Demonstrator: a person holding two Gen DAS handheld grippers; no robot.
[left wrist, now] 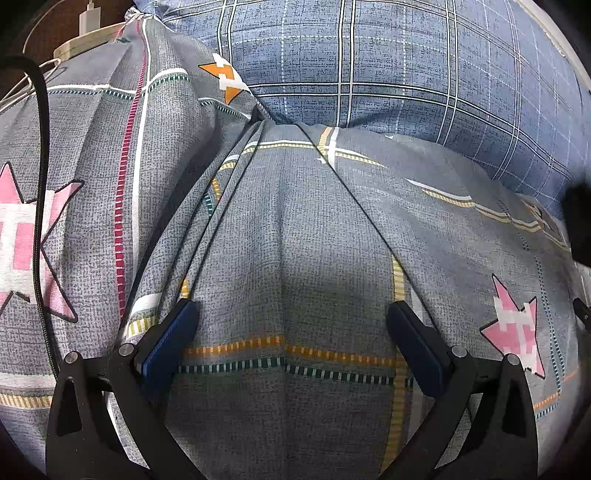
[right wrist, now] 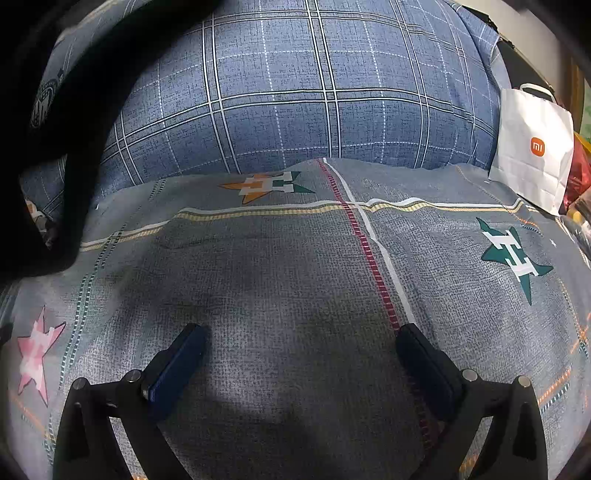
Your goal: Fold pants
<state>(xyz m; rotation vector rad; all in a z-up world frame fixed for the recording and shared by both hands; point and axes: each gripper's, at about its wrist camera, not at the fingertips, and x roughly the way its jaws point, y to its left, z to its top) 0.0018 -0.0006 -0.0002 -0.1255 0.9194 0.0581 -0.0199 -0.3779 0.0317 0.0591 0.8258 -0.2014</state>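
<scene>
A black garment, apparently the pants, lies at the far left in the right wrist view, draped over the bedding; a sliver of it shows at the right edge of the left wrist view. My left gripper is open and empty, low over the grey patterned bed sheet. My right gripper is open and empty over the same grey sheet, to the right of the black garment.
A blue plaid pillow or quilt lies behind the sheet. A white paper bag stands at the far right. A black cable and a white charger are at the left. The sheet has creases.
</scene>
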